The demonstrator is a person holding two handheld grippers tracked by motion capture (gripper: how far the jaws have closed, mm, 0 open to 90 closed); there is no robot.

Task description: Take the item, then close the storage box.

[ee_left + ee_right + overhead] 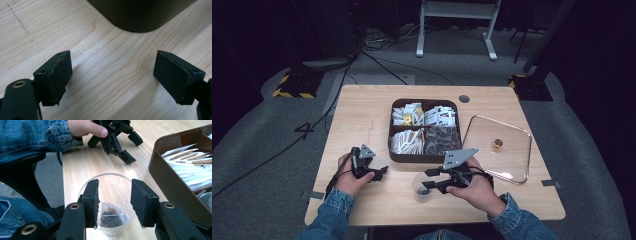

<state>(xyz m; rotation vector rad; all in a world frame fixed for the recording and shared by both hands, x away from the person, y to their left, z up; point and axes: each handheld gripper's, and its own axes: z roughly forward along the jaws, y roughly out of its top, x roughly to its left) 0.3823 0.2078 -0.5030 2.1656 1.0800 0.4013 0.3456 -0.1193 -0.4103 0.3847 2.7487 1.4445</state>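
Right gripper [113, 205] poised over a clear plastic cup [110, 195], its 2 black fingers [91, 200] spread apart above the cup's mouth, gripping nothing. Directly below the gap between those fingers, at the cup's bottom, a small clear sachet [110, 216] of dark bits. Cup standing upright on the wooden table [362, 115], near the front edge, just ahead of the right hand [474, 187].

Left gripper [112, 75] held low over bare wood, its 2 padded fingers [56, 75] wide apart, nothing between them. Beyond its fingertips, the rounded corner of the brown compartment tray [397, 152], near but not touching. Packets in all 4 tray compartments.

Beyond the right gripper's fingers, well apart, the left gripper with the left hand [87, 127] around it. Outboard of the right hand, a clear lid [512, 150] flat on the table beside the tray.
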